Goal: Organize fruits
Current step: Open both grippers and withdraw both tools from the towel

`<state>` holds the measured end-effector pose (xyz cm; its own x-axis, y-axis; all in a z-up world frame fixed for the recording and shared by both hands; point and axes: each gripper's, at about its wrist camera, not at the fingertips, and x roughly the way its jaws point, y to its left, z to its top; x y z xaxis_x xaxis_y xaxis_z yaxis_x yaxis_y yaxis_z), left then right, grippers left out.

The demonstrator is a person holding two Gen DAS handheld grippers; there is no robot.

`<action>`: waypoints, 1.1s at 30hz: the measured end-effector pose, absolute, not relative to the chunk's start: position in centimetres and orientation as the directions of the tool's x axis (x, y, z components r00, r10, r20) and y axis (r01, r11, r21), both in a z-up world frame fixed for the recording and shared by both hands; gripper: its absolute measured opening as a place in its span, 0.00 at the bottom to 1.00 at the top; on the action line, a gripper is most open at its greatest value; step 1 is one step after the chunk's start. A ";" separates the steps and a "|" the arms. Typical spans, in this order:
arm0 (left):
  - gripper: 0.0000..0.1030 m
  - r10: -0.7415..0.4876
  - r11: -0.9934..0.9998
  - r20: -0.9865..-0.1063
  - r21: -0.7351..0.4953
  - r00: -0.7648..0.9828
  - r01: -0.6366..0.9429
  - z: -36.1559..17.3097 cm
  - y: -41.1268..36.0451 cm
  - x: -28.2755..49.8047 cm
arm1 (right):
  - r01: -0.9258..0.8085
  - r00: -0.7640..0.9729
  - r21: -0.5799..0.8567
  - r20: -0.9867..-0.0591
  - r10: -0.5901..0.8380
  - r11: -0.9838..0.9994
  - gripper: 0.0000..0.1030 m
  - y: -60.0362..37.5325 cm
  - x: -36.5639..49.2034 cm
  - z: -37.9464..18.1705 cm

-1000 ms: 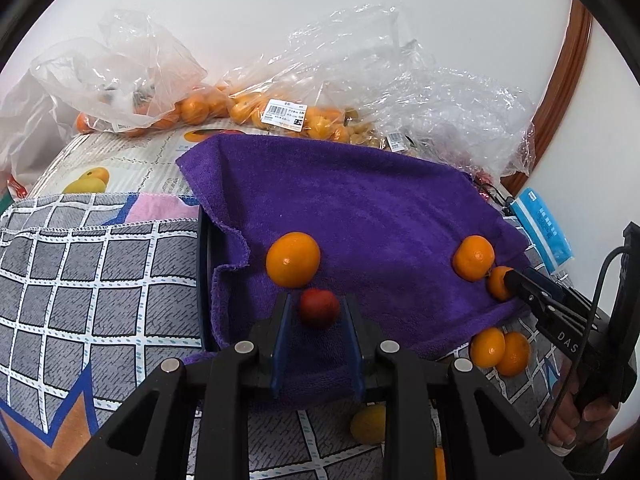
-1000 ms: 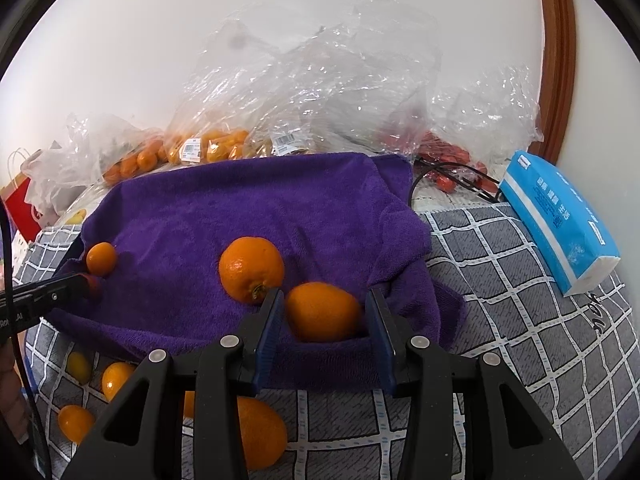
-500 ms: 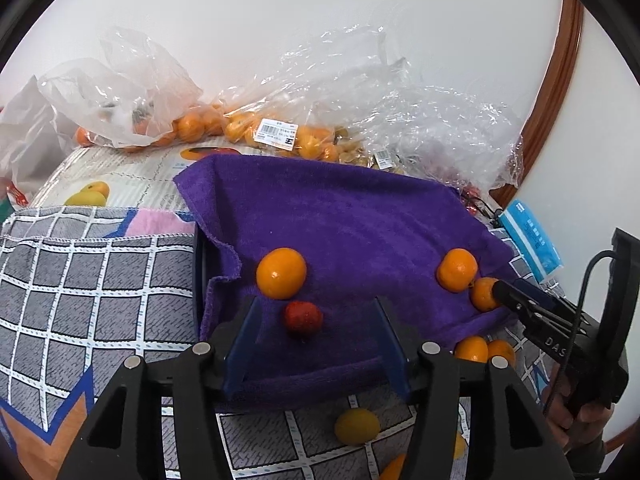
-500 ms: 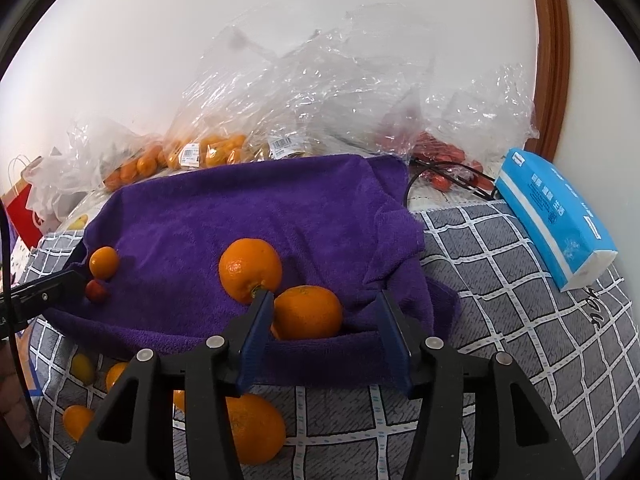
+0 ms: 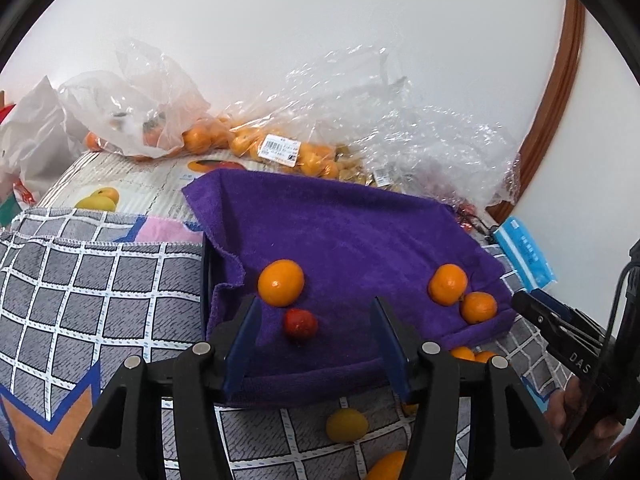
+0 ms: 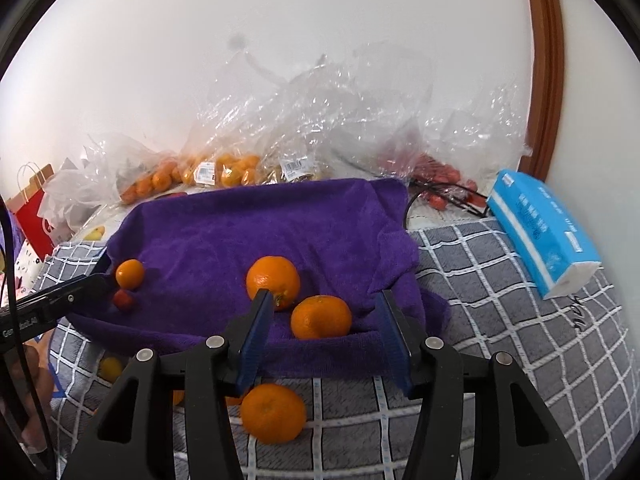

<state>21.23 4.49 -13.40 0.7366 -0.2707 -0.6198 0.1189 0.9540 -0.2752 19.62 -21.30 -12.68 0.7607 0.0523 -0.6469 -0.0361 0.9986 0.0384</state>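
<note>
Towel-lined tray (image 5: 206,280): three oranges (image 5: 281,282) and a red fruit (image 5: 300,323) on the towel (image 5: 340,232). Left gripper (image 5: 316,340) and right gripper (image 6: 324,330) jaws both open, holding nothing. Behind the towel, bags (image 6: 224,170) of fruit, contents blurred.

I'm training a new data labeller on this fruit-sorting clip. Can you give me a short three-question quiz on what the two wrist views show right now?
1. True or false: the left gripper is clamped on the small red fruit.
2. How many oranges lie on the purple towel? A) two B) three C) five
3. Fill in: in the right wrist view, the blue tissue pack lies on the ____ cloth.

Key: 1 false, its jaws stand apart and the fruit lies free on the towel; 2 B; 3 grey checked.
</note>
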 end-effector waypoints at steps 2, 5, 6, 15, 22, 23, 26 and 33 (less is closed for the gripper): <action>0.52 -0.263 0.956 -0.614 -0.267 0.744 0.118 -13.0 4.5 20.9 | -0.024 0.765 0.026 -0.643 0.035 0.999 0.51 -21.3 18.9 -12.1; 0.51 -0.263 0.958 -0.606 -0.258 0.750 0.127 -11.9 4.6 19.7 | 0.007 0.765 0.017 -0.645 0.006 1.000 0.51 -21.5 17.7 -11.2; 0.51 -0.274 0.955 -0.605 -0.263 0.747 0.138 -11.7 4.5 19.3 | 0.011 0.764 0.029 -0.645 0.010 1.000 0.51 -21.6 17.3 -11.0; 0.51 -0.278 0.960 -0.614 -0.202 0.739 0.194 -10.1 4.1 14.1 | 0.018 0.745 0.128 -0.663 0.072 0.992 0.51 -22.1 13.3 -10.4; 0.51 -0.238 0.971 -0.639 -0.163 0.732 0.174 -9.8 3.7 11.4 | -0.014 0.754 0.132 -0.650 0.098 0.991 0.51 -21.8 10.0 -9.5; 0.51 -0.240 0.971 -0.639 -0.165 0.731 0.175 -9.7 3.8 11.0 | -0.019 0.758 0.129 -0.645 0.098 0.991 0.51 -21.8 9.6 -9.4; 0.51 -0.239 0.971 -0.637 -0.176 0.733 0.164 -9.4 4.4 10.5 | -0.028 0.767 0.133 -0.633 0.106 0.991 0.51 -22.1 8.6 -8.9; 0.57 -0.236 0.967 -0.649 -0.234 0.724 0.105 -9.9 6.0 10.4 | -0.052 0.758 0.169 -0.635 0.149 0.984 0.51 -22.5 7.9 -8.7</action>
